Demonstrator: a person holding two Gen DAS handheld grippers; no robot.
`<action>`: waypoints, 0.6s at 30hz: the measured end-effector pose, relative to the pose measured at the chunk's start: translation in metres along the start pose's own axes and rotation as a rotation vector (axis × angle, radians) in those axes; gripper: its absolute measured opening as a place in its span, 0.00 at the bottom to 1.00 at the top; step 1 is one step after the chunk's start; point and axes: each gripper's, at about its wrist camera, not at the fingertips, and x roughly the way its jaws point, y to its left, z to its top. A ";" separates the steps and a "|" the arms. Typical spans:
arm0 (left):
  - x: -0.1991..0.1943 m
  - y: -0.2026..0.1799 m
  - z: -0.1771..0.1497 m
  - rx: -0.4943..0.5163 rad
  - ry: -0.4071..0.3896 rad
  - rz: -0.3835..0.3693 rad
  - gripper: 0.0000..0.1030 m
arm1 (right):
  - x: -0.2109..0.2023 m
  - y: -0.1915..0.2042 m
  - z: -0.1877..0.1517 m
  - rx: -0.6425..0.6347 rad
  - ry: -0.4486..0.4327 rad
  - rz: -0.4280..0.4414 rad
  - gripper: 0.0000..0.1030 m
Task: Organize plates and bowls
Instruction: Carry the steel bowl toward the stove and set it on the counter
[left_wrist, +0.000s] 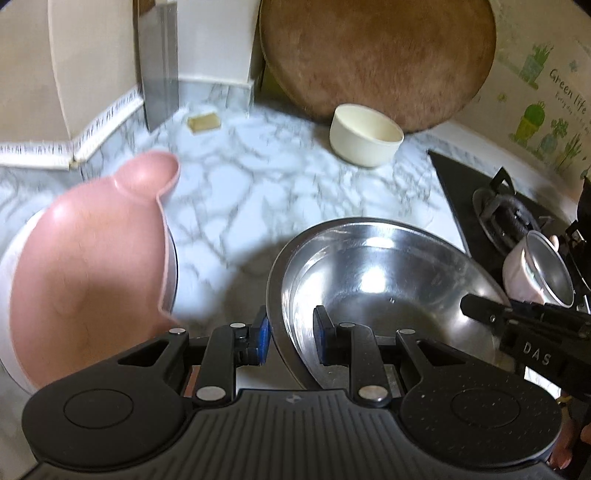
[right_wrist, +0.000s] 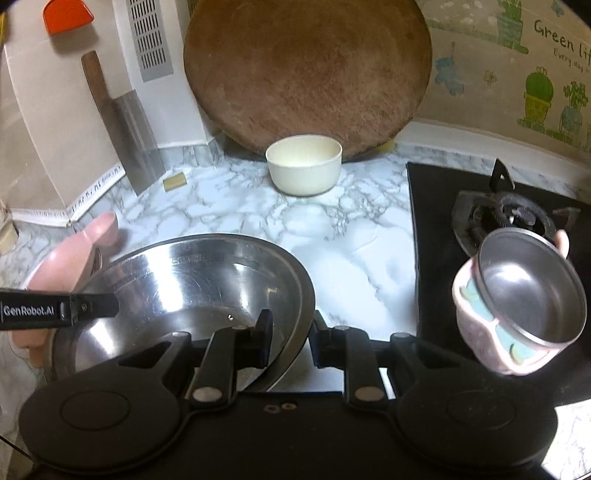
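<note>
Both the left gripper (left_wrist: 290, 338) and the right gripper (right_wrist: 290, 339) were clamped on the steel bowl (left_wrist: 388, 277) rim; it should be kept level while lowering onto the bench (right_wrist: 332, 229).

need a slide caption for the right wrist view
Both claws grip the steel basin's rim over the marble counter, cream bowl behind.

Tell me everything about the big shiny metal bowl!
The big metal bowl looks like stainless steel, wide and shallow, with a flat rolled rim and a scratched, mirror-like inside that looks empty. It is tilted above the marble counter. Two tools pinch its rim: the left tool on one side and the right tool on the opposite side, each with one finger inside the bowl and one outside. A pink dish sits just beside it.
</note>
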 end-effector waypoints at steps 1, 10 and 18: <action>0.001 0.000 -0.002 0.001 0.003 -0.001 0.22 | 0.000 0.000 -0.002 -0.005 -0.002 0.002 0.22; 0.009 0.001 -0.018 -0.008 0.028 0.009 0.22 | 0.006 -0.005 -0.016 0.008 0.024 0.010 0.22; 0.019 0.001 -0.020 0.005 0.043 0.026 0.22 | 0.015 -0.007 -0.026 0.020 0.051 0.012 0.22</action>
